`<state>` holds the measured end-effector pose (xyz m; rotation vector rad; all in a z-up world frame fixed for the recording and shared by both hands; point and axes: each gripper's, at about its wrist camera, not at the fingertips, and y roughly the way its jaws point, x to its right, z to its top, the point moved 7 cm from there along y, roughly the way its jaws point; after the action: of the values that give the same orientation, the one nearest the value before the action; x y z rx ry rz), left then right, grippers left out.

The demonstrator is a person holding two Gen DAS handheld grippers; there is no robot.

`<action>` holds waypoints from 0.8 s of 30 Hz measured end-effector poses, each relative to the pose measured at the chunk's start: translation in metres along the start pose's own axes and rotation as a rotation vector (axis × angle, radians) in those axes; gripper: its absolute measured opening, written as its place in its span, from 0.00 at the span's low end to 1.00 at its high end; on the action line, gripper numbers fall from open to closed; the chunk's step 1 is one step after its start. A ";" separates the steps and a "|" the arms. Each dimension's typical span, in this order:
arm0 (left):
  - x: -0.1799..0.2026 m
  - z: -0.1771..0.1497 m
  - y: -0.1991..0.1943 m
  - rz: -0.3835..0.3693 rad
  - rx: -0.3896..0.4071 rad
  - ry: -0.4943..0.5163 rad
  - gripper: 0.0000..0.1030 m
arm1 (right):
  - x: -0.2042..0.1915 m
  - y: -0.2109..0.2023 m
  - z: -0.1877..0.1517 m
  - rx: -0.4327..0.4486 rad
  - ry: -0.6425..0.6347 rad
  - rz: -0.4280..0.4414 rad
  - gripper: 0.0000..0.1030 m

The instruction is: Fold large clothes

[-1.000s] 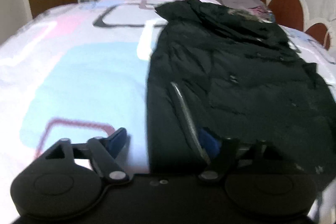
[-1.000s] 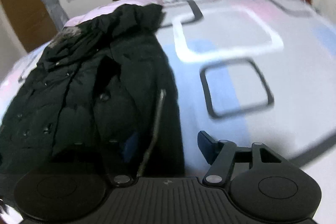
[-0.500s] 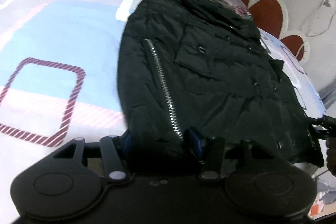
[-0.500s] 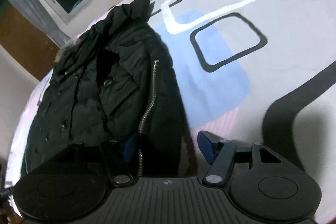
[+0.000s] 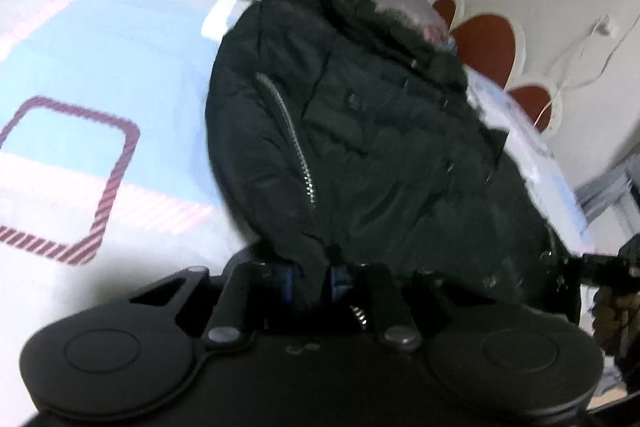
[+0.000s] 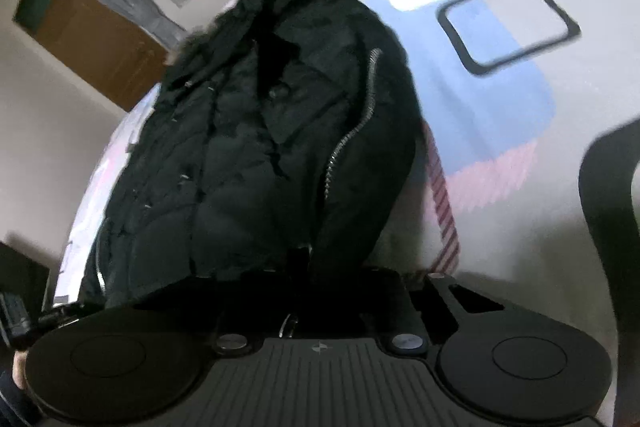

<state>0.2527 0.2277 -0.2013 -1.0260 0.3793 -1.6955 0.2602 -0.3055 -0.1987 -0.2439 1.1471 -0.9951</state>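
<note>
- Nearest the left wrist camera, the left gripper (image 5: 310,277) has just been closing, and its blue pads now pinch the bottom hem of the black coat (image 5: 360,155) close to the zipper (image 5: 296,151).
- In the right wrist view the right gripper (image 6: 316,267) has likewise just been closing; its jaws are drawn together on the hem at the coat's (image 6: 260,147) other lower corner, though dark cloth covers the pads themselves (so the grip is read from the bunched fabric there).
- The right gripper also appears at the far right edge of the left view (image 5: 600,263), so the two hold the hem well apart.
- Beyond the grippers, the coat lies lengthwise on the patterned bedspread (image 5: 100,87), hood end farthest away towards the headboard (image 5: 484,35).
- The step in hand looks like securing the hem with both grippers, the start of the lengthwise fold.
- The next move probably calls for lifting both corners together and carrying them up towards the hood, keeping the hem taut and level so the padded cloth does not sag or twist.
</note>
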 end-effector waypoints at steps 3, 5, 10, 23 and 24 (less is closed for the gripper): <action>0.003 0.008 -0.014 -0.040 0.061 -0.036 0.11 | -0.008 -0.019 0.012 0.071 0.045 0.063 0.12; 0.006 0.019 -0.022 -0.076 0.110 -0.069 0.11 | -0.018 -0.028 0.023 0.108 0.060 0.093 0.12; 0.018 0.058 -0.033 -0.155 0.229 -0.132 0.10 | -0.046 -0.038 0.069 0.194 0.106 0.172 0.11; 0.034 0.209 0.010 -0.138 0.327 -0.095 0.11 | -0.074 0.012 0.238 0.280 0.174 0.204 0.12; 0.033 0.221 0.019 -0.134 0.325 -0.097 0.11 | -0.071 0.020 0.248 0.278 0.183 0.203 0.12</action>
<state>0.4351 0.2424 -0.0717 -0.9031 -0.0303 -1.7483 0.4768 -0.3160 -0.0567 0.1864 1.1576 -0.9965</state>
